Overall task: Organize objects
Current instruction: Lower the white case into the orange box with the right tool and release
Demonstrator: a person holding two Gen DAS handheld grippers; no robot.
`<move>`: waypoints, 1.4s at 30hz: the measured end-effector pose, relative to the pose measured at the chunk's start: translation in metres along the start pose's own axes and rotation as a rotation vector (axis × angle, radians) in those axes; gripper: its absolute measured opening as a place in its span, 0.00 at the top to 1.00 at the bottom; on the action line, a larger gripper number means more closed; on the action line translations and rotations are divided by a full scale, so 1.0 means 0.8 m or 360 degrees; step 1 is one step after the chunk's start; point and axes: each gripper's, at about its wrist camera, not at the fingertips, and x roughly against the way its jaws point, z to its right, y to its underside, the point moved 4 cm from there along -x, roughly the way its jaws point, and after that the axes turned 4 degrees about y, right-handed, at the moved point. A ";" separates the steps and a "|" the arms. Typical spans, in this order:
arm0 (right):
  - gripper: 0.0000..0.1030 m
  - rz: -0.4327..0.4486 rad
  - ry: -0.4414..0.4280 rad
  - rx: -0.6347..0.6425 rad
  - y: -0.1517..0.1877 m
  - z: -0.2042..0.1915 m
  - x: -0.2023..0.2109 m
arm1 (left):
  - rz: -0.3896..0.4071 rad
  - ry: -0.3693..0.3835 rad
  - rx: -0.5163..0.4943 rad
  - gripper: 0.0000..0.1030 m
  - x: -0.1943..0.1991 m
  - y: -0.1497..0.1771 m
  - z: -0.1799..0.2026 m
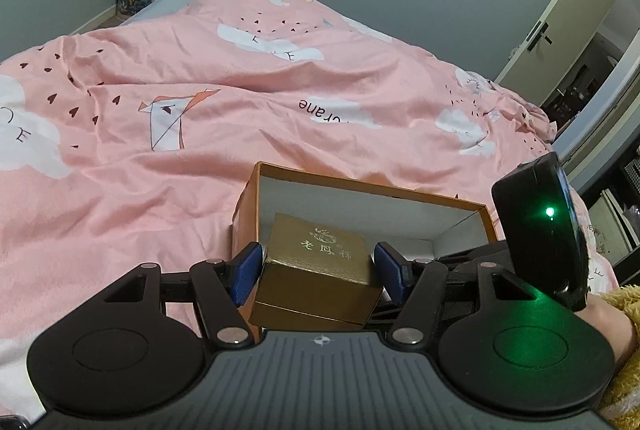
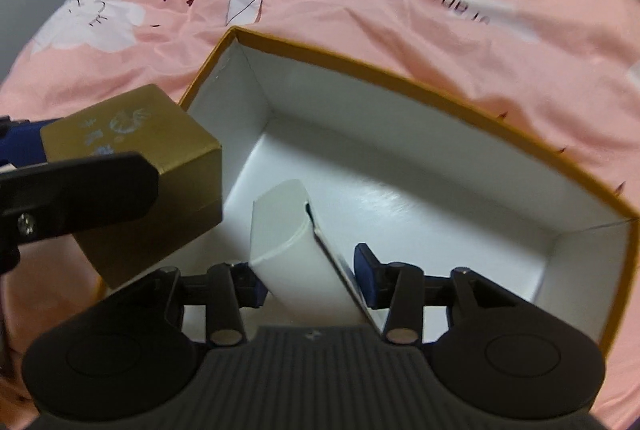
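Your left gripper [image 1: 318, 268] is clenched on the gold box [image 1: 316, 270]: both blue pads [image 1: 248, 272] press its side faces, and the box sits slightly tilted between them with its printed top facing up. Just beyond its fingertips stands the open orange carton [image 1: 486, 220], white inside, resting on the pink duvet [image 1: 160, 89]; the gold box overlaps the carton's near wall from your view. To the right of that gripper, the dark body of your other tool, with a green light on it, rises beside the carton, and a yellow fluffy sleeve [image 1: 624, 302] shows at the edge. Your right gripper [image 2: 310, 272] points steeply down into the carton [image 2: 440, 97], with the white box [image 2: 296, 254] between its jaws, leaning on the carton floor. The right blue pad [image 2: 368, 266] stands just clear of the white box; the left pad's contact is hidden in shadow, so the grip reads as released. To the left of this gripper, the gold box [image 2: 160, 133] hangs at the carton's left corner, held by the other claw.
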 end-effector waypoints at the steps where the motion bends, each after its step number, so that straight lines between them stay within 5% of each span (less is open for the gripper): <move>1: 0.53 -0.0013 -0.0054 -0.0025 0.001 0.003 -0.002 | 0.0001 -0.0001 0.0002 0.31 -0.001 -0.001 0.000; 10: 0.49 -0.0057 -0.0278 -0.0103 0.006 0.036 0.002 | -0.0016 0.0018 -0.0034 0.31 -0.017 -0.004 0.008; 14: 0.34 -0.0049 -0.0169 0.0113 0.018 0.049 0.000 | -0.0057 0.0025 -0.0053 0.31 -0.028 0.002 0.014; 26: 0.38 -0.0083 0.0155 0.0605 0.043 0.024 -0.047 | -0.0163 -0.0040 -0.0111 0.31 -0.053 0.012 0.017; 31: 0.39 -0.0149 -0.0010 0.0396 0.033 0.034 -0.051 | -0.0146 -0.0048 -0.0110 0.31 -0.050 0.008 0.015; 33: 0.55 -0.0192 -0.0105 0.0300 0.031 0.035 -0.049 | -0.0142 -0.0051 -0.0109 0.31 -0.051 0.005 0.014; 35: 0.54 -0.0255 -0.0275 0.0192 0.031 0.032 -0.051 | -0.0144 -0.0050 -0.0112 0.31 -0.053 0.004 0.015; 42: 0.61 -0.0263 -0.0385 -0.0122 0.017 0.033 -0.060 | -0.0141 -0.0053 -0.0106 0.31 -0.054 0.001 0.013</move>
